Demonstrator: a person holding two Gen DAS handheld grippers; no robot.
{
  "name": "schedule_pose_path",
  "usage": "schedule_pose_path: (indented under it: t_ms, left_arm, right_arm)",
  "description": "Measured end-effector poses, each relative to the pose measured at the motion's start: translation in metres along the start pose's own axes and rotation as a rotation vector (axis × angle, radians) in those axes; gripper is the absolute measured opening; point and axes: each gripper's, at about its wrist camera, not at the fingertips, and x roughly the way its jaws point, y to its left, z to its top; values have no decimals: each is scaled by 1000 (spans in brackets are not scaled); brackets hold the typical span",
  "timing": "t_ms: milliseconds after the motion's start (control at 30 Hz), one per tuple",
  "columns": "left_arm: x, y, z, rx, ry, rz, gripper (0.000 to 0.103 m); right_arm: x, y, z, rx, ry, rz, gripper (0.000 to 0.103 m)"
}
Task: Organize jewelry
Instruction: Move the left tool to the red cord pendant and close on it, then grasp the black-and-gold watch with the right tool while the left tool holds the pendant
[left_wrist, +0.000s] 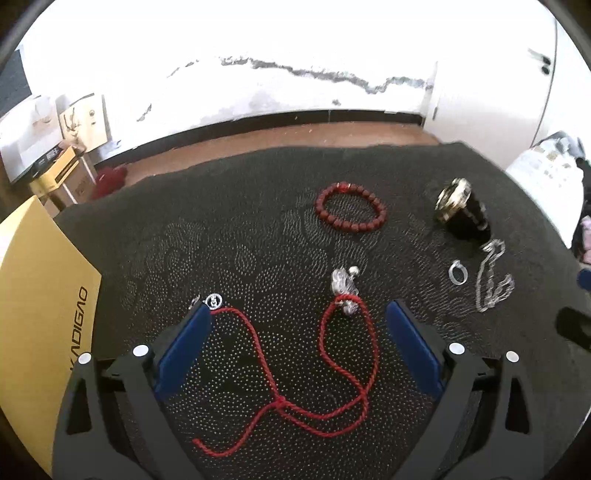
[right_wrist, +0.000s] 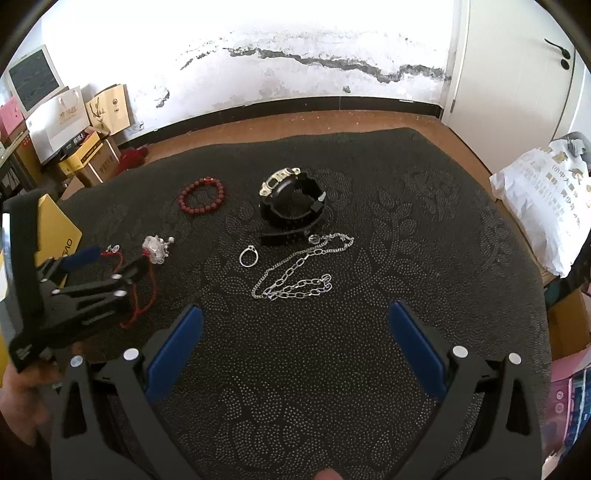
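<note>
On the dark patterned cloth (left_wrist: 229, 236) lies a red cord necklace (left_wrist: 325, 354) with a silver pendant (left_wrist: 343, 288). My left gripper (left_wrist: 299, 314) stands open around the cord, its fingers low over the cloth. Farther back lie a red bead bracelet (left_wrist: 351, 206), a black watch (left_wrist: 461, 210), a silver ring (left_wrist: 458, 273) and a silver chain (left_wrist: 491, 280). In the right wrist view my right gripper (right_wrist: 295, 314) is open and empty above bare cloth, just short of the chain (right_wrist: 295, 277), ring (right_wrist: 248, 256) and watch (right_wrist: 291, 206). The left gripper (right_wrist: 107, 258) shows at the left there.
A yellow box (left_wrist: 40, 295) sits at the cloth's left edge. Cardboard boxes and paper bags (right_wrist: 74, 129) stand by the wall at the back left. A white plastic bag (right_wrist: 543, 199) lies on the right. A hand (right_wrist: 22, 391) holds the left gripper.
</note>
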Motion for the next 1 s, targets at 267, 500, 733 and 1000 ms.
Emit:
schedule_pose_path:
  t_ms: [267,500,733,1000]
  left_arm:
    - [12,-12,5,-2,-23,-71,93]
    - [41,-33,-2,65,59,-29,93]
    - [39,-36,2,37,53,27,59]
    - [29,-25,5,58,83,53,12]
  right_arm:
    - [9,0,0,4,15,28,97]
    - [10,4,-2,-5,18,30,97]
    - [9,5,-2,-4,14,-1,97]
    - [10,2,-1,-9,23,-25,97]
